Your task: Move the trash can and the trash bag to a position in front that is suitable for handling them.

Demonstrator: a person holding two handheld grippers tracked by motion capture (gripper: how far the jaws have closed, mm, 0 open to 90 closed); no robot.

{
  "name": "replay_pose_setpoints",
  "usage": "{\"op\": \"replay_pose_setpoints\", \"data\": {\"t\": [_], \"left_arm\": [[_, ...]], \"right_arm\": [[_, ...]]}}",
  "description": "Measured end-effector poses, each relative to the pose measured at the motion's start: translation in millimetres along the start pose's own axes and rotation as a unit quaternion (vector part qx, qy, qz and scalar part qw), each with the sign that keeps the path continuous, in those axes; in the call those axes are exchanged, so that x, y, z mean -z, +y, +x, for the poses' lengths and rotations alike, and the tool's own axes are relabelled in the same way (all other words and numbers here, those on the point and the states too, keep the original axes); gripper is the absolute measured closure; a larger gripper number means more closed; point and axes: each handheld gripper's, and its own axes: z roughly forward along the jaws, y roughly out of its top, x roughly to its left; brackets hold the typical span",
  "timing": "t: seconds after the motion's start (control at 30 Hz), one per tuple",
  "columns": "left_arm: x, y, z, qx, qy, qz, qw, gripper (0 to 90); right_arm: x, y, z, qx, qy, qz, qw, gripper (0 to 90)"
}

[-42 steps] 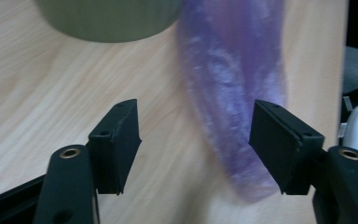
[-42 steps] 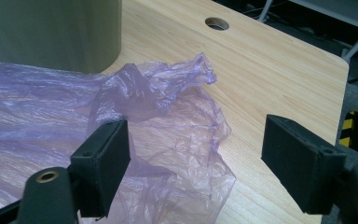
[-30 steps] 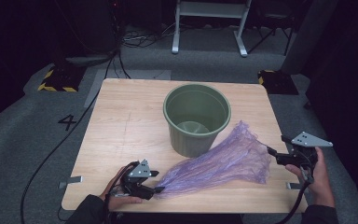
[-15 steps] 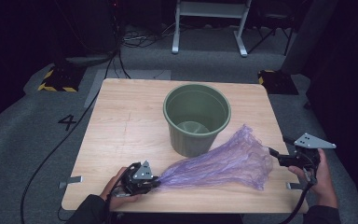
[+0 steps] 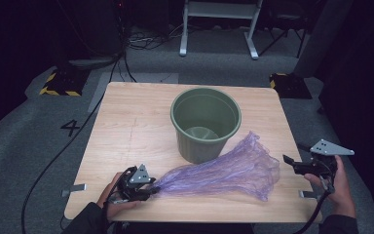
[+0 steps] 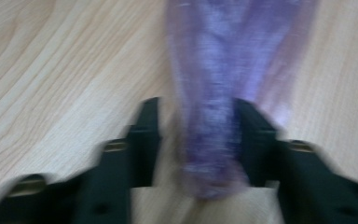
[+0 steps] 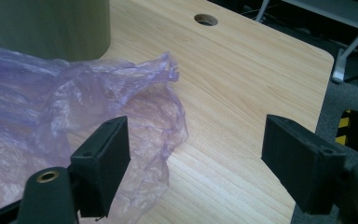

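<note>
Wooden tabletop (image 5: pixel 126 122) is carrying a green bucket (image 5: pixel 205 122) with a purple plastic bag (image 5: pixel 224 170) lying beside it. Left gripper (image 5: pixel 148 187) has just been opening its jaws, the gathered bag end sitting loosely between them. Right gripper (image 7: pixel 196 154) is hovering wide apart beside the bag's mouth. Next, it likely needs to pinch that rim.

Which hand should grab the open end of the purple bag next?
Probably the right. The right gripper stands open just beside the crinkly purple plastic bag's loose mouth, while the left gripper straddles its bunched end.
</note>
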Motion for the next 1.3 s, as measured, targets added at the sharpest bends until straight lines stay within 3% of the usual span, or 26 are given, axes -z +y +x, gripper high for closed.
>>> {"op": "replay_pose_setpoints", "data": {"t": [0.13,0.27,0.5,0.63,0.87,0.97,1.3], "left_arm": [[5.4,-0.1,1.6,0.018,-0.006,-0.034,0.9992,27.1],[12.4,2.3,2.1,0.025,-0.008,-0.056,0.9981,17.6],[23.6,4.5,4.9,0.039,0.011,-0.078,0.9961,15.7],[29.5,3.3,9.5,0.04,0.024,-0.084,0.9954,15.7],[26.6,-2.7,11.6,0.039,0.017,-0.063,0.9971,17.8],[24.5,-5.2,11.0,0.034,0.018,-0.05,0.9981,18.9],[24.7,-18.1,23.4,0.052,0.037,-0.034,0.9974,18.8]], "right_arm": [[-0.7,6.4,7.5,0.001,0.004,-0.01,0.9999,23.2],[-1.9,17.2,17.9,0.007,0.005,-0.021,0.9997,22.7],[-5.2,45.5,40.1,-0.004,0.011,-0.051,0.9986,22.6],[-16.0,63.6,60.4,-0.005,0.038,-0.062,0.9974,22.5],[-43.0,91.7,103.9,0.016,0.08,-0.059,0.9949,24.3],[-56.6,100.3,117.2,0.024,0.084,-0.052,0.9948,26.3],[-83.9,107.0,129.8,0.014,0.096,-0.044,0.9943,24.9]]}}
